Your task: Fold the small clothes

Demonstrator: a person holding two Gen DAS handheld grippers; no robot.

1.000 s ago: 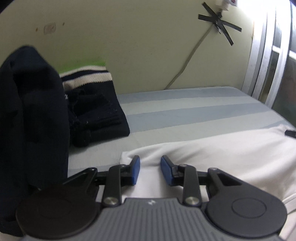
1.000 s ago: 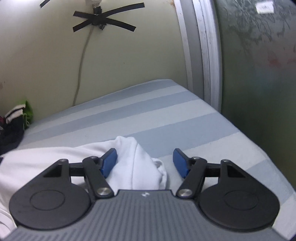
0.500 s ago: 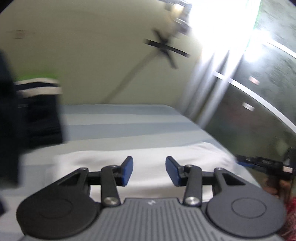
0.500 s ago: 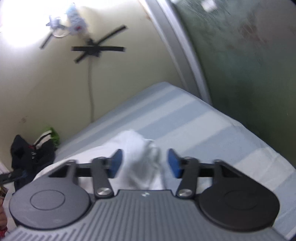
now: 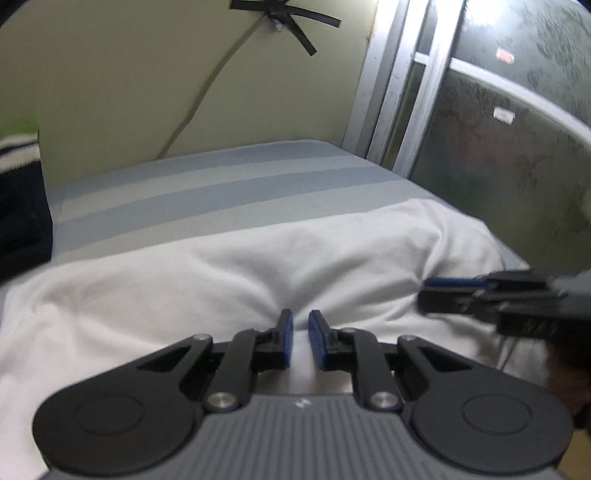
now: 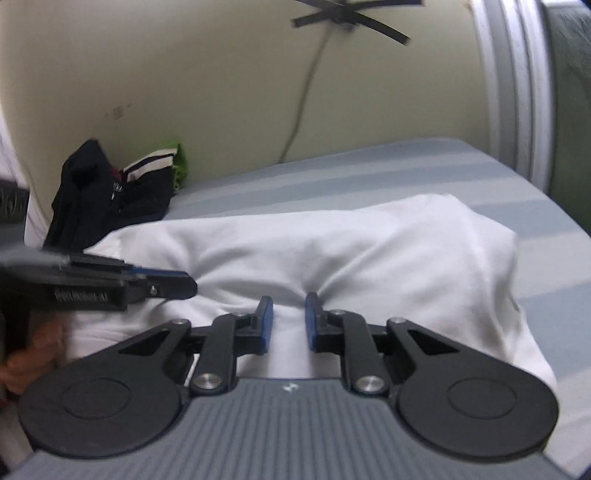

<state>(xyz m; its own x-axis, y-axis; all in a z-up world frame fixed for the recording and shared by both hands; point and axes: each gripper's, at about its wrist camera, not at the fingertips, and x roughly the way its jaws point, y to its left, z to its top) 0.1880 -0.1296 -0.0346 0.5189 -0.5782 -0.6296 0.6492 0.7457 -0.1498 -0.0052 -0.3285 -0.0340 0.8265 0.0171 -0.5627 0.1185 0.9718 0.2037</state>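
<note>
Striped in pale blue and grey, the bed sheet (image 5: 207, 184) runs back to a cream wall where a cable (image 5: 207, 85) is fixed under a cross of black tape (image 5: 284, 18); a frosted glass door in a white frame (image 5: 406, 85) stands along the bed's right edge. The white garment (image 5: 229, 266) lies across the near part of the bed, puffed into soft folds.

The left gripper (image 5: 300, 334) has a pinch of the white cloth between its blue pads, and its jaws are closing on it, only a narrow slot left between them. The right gripper (image 6: 288, 319) is likewise closing, with a ridge of the same garment between its pads and creases radiating from the spot. Each gripper shows side-on in the other's view, just beside it along the garment's near edge: the right one at the right of the left wrist view (image 5: 480, 291), the left one at the left of the right wrist view (image 6: 122, 284).

A pile of dark clothes (image 6: 107, 192) with a white-striped band and a bit of green sits in the far left corner of the bed, cut off in the left view. A hand (image 6: 33, 354) under the left gripper is blurred. The garment's near edge is hidden behind the gripper bodies.

A second ago both pairs of jaws stood wider, the right ones much more so, and the garment lay flatter.
</note>
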